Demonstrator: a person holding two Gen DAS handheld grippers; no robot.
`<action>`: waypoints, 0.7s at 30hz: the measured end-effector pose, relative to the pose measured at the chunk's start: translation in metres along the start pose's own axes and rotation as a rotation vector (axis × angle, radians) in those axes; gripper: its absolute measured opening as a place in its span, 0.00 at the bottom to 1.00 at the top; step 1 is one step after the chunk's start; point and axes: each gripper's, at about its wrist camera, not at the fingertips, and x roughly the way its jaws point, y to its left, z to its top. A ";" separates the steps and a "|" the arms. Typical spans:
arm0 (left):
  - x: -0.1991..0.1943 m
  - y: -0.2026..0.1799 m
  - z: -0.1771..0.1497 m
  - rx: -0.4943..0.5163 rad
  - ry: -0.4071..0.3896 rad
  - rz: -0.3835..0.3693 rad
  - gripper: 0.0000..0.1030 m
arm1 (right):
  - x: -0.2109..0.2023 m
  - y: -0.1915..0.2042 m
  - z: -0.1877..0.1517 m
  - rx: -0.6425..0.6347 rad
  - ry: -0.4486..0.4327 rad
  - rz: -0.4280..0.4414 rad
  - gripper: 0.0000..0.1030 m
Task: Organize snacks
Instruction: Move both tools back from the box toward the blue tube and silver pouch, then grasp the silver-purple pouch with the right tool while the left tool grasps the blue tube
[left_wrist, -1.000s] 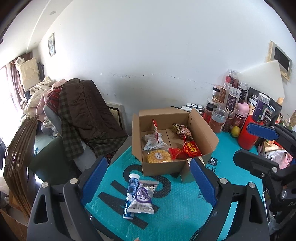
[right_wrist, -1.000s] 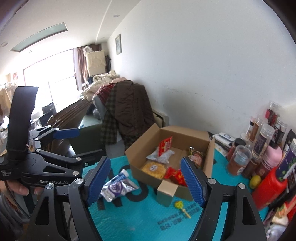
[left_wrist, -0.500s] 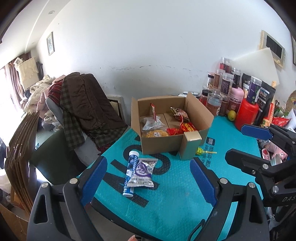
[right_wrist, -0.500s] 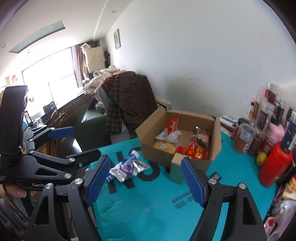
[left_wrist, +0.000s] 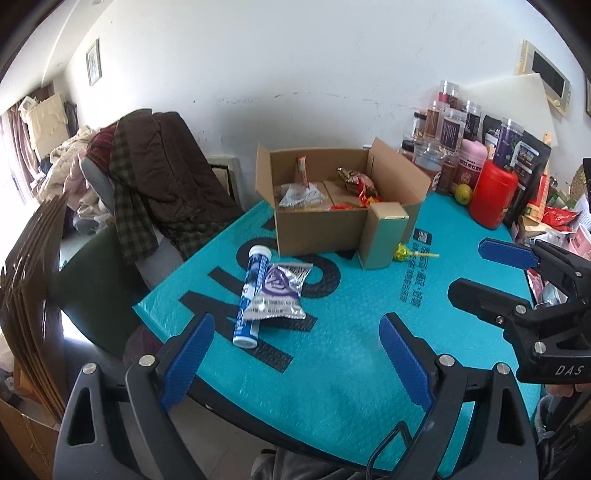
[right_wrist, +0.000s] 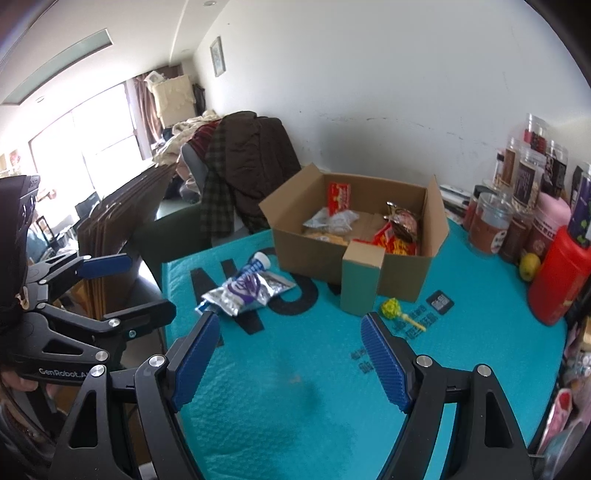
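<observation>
My left gripper (left_wrist: 295, 354) and right gripper (right_wrist: 291, 354) both gape empty above the teal mat (left_wrist: 351, 332). In front of the cardboard box (left_wrist: 317, 229) lie the silver pouch (left_wrist: 280, 291), blue tube (left_wrist: 253, 291) and lollipop (left_wrist: 400, 253), waiting to join the snacks inside.

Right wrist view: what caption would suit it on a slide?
Open right gripper above a teal mat, facing a snack-filled cardboard box and loose snacks.

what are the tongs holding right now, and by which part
Nothing. Both the left tongs and right tongs stand open and empty above the teal mat; the silver snack packet and blue tube lie untouched.
</observation>
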 end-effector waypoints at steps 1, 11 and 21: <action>0.002 0.001 -0.002 -0.003 0.005 0.002 0.90 | 0.004 0.001 -0.003 -0.004 0.004 -0.002 0.77; 0.035 0.014 -0.014 -0.044 0.059 -0.050 0.90 | 0.042 0.003 -0.017 -0.004 0.064 0.034 0.77; 0.061 0.038 -0.014 -0.054 0.088 -0.015 0.90 | 0.083 0.003 -0.014 0.022 0.149 0.057 0.77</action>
